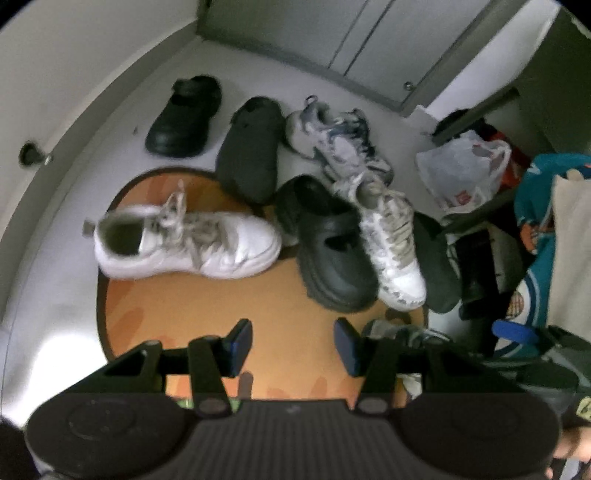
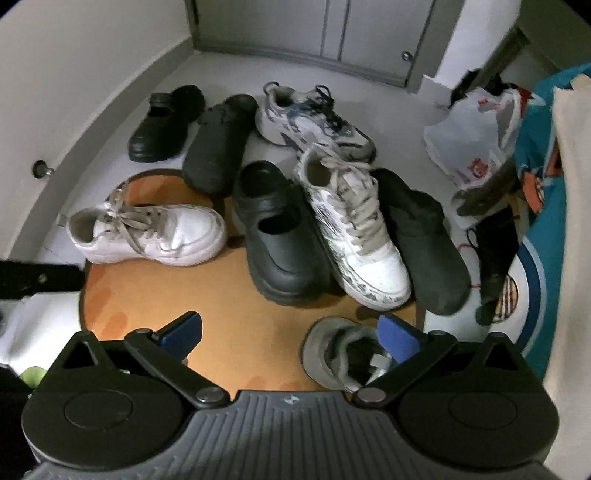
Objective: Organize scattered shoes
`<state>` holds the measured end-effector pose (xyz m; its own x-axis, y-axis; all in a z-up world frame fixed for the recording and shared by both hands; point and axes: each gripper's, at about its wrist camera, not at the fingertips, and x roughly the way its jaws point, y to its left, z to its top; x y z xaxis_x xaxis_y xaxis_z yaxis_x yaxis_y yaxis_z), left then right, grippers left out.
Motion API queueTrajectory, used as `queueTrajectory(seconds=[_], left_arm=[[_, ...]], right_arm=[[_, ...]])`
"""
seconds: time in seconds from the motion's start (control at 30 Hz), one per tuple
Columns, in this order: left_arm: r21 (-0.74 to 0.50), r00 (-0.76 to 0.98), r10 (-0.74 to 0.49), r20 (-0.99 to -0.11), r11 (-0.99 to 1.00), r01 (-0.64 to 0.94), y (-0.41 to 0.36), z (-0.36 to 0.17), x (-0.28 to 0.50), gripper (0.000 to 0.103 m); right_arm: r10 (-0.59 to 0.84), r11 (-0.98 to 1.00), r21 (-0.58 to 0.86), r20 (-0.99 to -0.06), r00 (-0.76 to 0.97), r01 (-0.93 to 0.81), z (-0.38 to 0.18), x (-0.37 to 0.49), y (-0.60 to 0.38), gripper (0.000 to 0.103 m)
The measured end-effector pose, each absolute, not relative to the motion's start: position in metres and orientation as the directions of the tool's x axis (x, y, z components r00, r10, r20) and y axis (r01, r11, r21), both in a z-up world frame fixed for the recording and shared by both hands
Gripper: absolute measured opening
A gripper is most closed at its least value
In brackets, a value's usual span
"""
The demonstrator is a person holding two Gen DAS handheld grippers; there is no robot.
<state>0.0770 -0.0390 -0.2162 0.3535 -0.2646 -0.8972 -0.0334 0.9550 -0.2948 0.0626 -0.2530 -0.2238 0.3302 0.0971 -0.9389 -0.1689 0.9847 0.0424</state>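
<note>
- The grey floor (image 2: 399,110) fills both views, with a closed cabinet (image 2: 332,29) along the far wall.
- An orange mat (image 2: 221,314) with a dark rim lies right under my 2 grippers.
- A teal printed fabric (image 2: 535,155) hangs at the right edge, and a white plastic bag (image 2: 469,140) sits on the floor beside it.
- 4 shoes lie packed side by side at the mat's far right: a black chunky clog (image 2: 277,240), a white patterned sneaker (image 2: 354,236) leaning on it, a dark slipper (image 2: 424,240) to the right of that, and behind them a white-and-blue running shoe (image 2: 314,122).
- A plain white sneaker (image 2: 147,232) lies apart on the mat's left, toe toward the clog.
- 2 more dark shoes rest on the bare floor beyond the mat: a second black clog (image 2: 166,122) and a second dark slipper (image 2: 218,144) touching the mat's edge.
- A grey sneaker (image 2: 340,354) lies nearest me, partly under my right gripper (image 2: 291,332), whose jaws stand wide apart and grasp nothing.
- My left gripper (image 1: 293,347) hangs over bare mat, jaws parted, released, with nothing between the blue pads (image 1: 242,345).
</note>
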Motion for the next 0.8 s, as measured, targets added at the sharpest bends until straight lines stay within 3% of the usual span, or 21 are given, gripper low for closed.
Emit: queueTrajectory(seconds=[0.13, 0.23, 0.53, 0.8], left_arm=[[-0.411, 0.389, -0.376, -0.841, 0.911, -0.009, -0.048, -0.195, 0.079, 0.051], [-0.375, 0.438, -0.375, -0.817, 0.923, 0.091, -0.068, -0.181, 0.08, 0.051], [-0.383, 0.42, -0.464, -0.78, 0.885, 0.266, -0.093, -0.177, 0.069, 0.051], [-0.384, 0.408, -0.465, -0.786, 0.884, 0.267, -0.09, -0.188, 0.083, 0.048]], right_arm=[[0.153, 0.982, 0.107, -0.933, 0.326, -0.155, -0.209, 0.064, -0.271, 0.103], [0.184, 0.978, 0.136, -0.917, 0.354, -0.155, -0.189, 0.054, -0.286, 0.103], [0.157, 0.976, 0.057, -0.852, 0.499, -0.21, -0.132, 0.022, -0.273, 0.103], [0.06, 0.975, -0.057, -0.862, 0.503, -0.215, -0.134, 0.007, -0.265, 0.103]])
